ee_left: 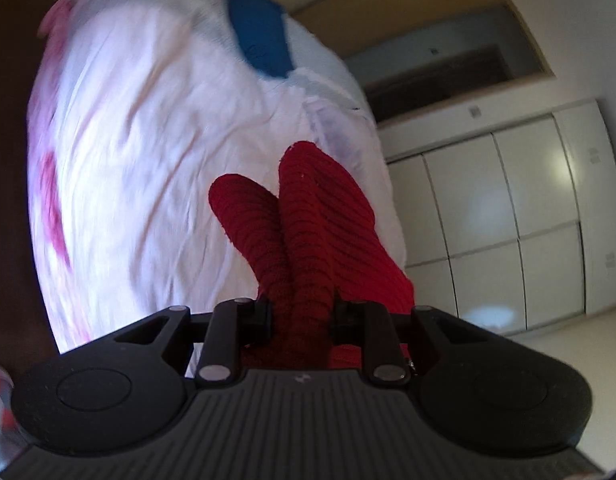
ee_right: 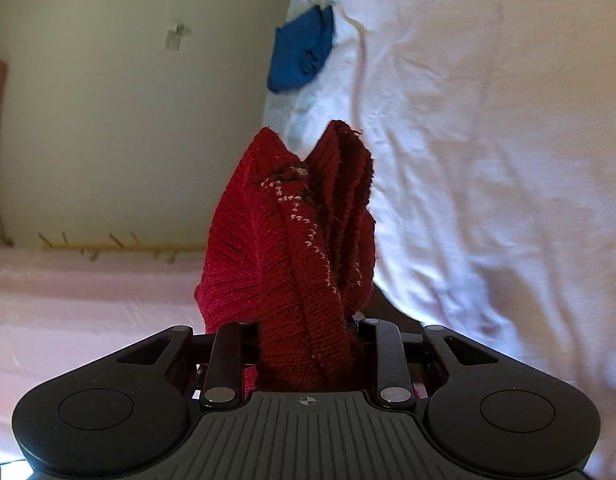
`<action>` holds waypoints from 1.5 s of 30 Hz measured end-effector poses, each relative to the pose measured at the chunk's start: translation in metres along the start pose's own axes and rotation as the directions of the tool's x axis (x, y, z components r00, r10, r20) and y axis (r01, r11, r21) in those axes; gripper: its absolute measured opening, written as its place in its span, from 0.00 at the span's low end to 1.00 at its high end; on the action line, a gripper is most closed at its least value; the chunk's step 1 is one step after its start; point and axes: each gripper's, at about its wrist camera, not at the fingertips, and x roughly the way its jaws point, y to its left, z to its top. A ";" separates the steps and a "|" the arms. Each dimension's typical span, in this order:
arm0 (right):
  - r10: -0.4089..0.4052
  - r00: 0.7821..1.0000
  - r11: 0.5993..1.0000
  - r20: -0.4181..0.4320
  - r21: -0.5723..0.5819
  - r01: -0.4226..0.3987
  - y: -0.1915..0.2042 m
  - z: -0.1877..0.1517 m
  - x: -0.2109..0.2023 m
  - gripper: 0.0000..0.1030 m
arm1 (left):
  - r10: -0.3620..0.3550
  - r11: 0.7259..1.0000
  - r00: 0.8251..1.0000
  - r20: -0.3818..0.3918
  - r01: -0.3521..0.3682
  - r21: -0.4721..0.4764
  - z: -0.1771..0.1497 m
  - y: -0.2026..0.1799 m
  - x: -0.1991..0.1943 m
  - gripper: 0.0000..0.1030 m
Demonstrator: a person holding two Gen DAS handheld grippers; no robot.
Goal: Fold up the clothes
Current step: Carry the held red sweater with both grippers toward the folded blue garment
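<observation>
Ahead on the white bed (ee_left: pixel 148 160) lies a blue garment (ee_left: pixel 260 36). Both my left tongs (ee_left: pixel 300 316) and right tongs (ee_right: pixel 308 340) pinch the red knit (ee_left: pixel 308 216), bunched lengthwise away from me.

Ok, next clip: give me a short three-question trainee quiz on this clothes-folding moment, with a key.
1. True or false: the left gripper is empty.
2. What lies on the white bedsheet beyond the red knit garment? A) blue folded cloth B) green towel C) black sock
3. Fill in: the right gripper is shut on bunched ____ knit fabric.

Key: 1 false, it clamps the red knit garment; 2 A, the blue folded cloth; 3 red.
</observation>
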 end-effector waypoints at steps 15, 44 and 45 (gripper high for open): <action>0.072 0.979 0.995 0.193 0.054 -0.084 0.103 0.058 0.123 0.25 | -0.079 0.987 0.995 -0.065 0.087 0.132 0.231 -0.014 0.038 0.18; 0.040 0.733 0.982 0.679 0.107 -0.153 0.217 0.336 0.322 0.25 | -0.174 0.827 0.887 -0.428 0.368 0.425 0.687 -0.128 0.356 0.18; 0.032 0.723 0.982 0.690 0.114 -0.153 0.215 0.344 0.330 0.25 | -0.171 0.823 0.880 -0.443 0.375 0.427 0.697 -0.127 0.368 0.18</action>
